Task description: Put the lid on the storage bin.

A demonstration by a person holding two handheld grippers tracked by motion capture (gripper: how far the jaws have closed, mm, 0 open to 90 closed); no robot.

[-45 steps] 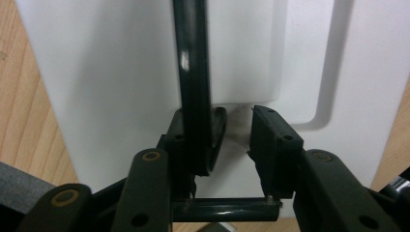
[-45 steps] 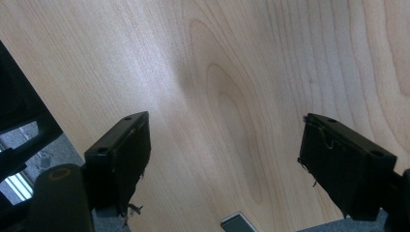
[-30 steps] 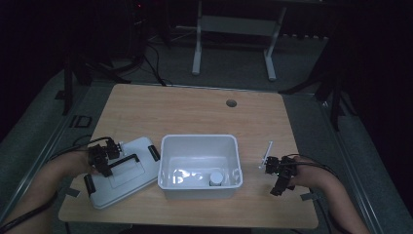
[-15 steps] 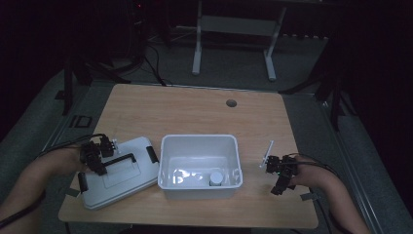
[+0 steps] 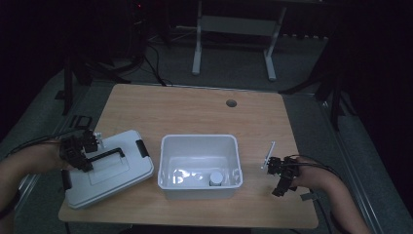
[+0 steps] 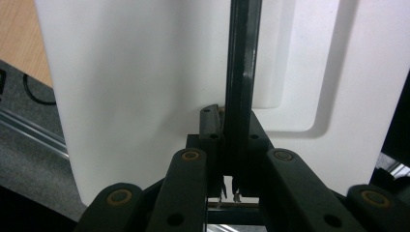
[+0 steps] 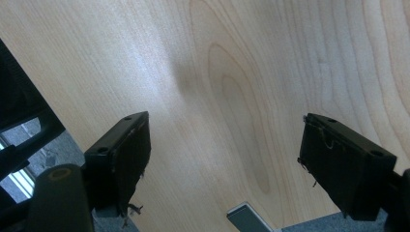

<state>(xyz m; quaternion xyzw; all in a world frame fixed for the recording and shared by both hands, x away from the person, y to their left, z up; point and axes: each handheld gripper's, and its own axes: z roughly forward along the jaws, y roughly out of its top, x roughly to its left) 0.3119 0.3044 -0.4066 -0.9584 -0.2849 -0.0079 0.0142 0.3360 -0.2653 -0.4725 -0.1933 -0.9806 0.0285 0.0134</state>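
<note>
1. One wooden table (image 5: 195, 112), grommet hole (image 5: 231, 103) near far edge; dark room, grey floor (image 5: 234, 78).
2. Left gripper (image 5: 78, 151) clamped on handle (image 6: 240, 72) of lid (image 5: 109, 170), beside bin (image 5: 199, 146).
3. Right gripper (image 7: 222, 159) wide apart, holding nothing, over bare wood.

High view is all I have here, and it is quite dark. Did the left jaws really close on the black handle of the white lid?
Observer: Yes. In the left gripper view the left gripper has its jaws shut on the black handle, which runs straight up between them in front of the white lid.
Operator: Thank you. And the right one, does it hold something?
Observer: No. In the right gripper view the right gripper has its jaws wide open with nothing between them. Only the bare wooden table lies beyond.
</note>
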